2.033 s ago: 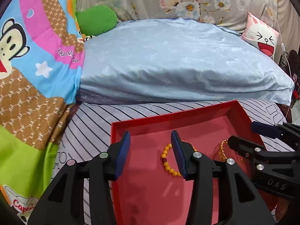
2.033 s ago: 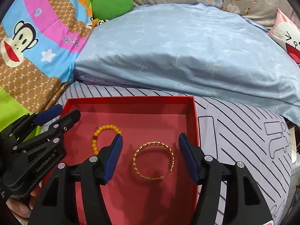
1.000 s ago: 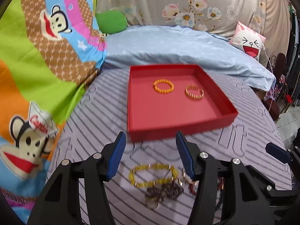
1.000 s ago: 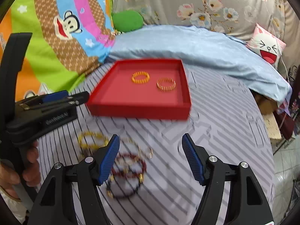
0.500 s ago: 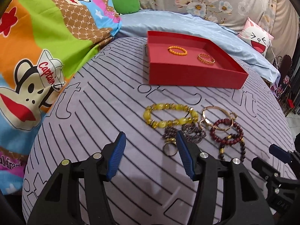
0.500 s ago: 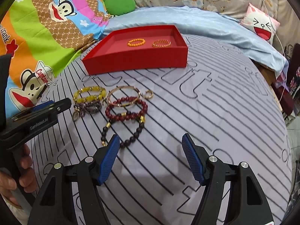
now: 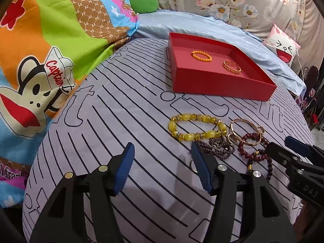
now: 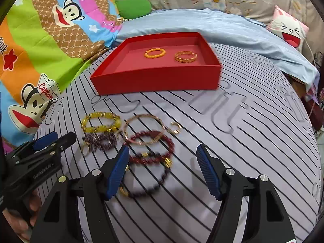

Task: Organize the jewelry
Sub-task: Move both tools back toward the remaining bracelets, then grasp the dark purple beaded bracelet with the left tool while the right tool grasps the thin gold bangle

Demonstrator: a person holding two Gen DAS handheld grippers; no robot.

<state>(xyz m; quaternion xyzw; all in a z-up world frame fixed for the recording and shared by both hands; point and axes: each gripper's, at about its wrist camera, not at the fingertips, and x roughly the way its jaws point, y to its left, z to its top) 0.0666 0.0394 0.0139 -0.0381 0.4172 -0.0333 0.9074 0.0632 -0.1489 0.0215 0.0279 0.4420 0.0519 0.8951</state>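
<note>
Two pieces already lie in the red tray (image 8: 156,81) in the upper middle of the frame: an orange bead bracelet (image 8: 155,52) and a gold bangle (image 8: 185,56). A small pile waits on the striped bed below the tray: a yellow bead bracelet (image 8: 101,122), a dark red bead bracelet (image 8: 151,149) and a thin gold hoop (image 8: 141,129).

The left claw (image 7: 162,168) is wide open and holds nothing. The right claw (image 8: 163,170) is wide open and empty too.

It looks like picking time. Next, each claw should drop over one bracelet, without catching its neighbours, and squeeze.
</note>
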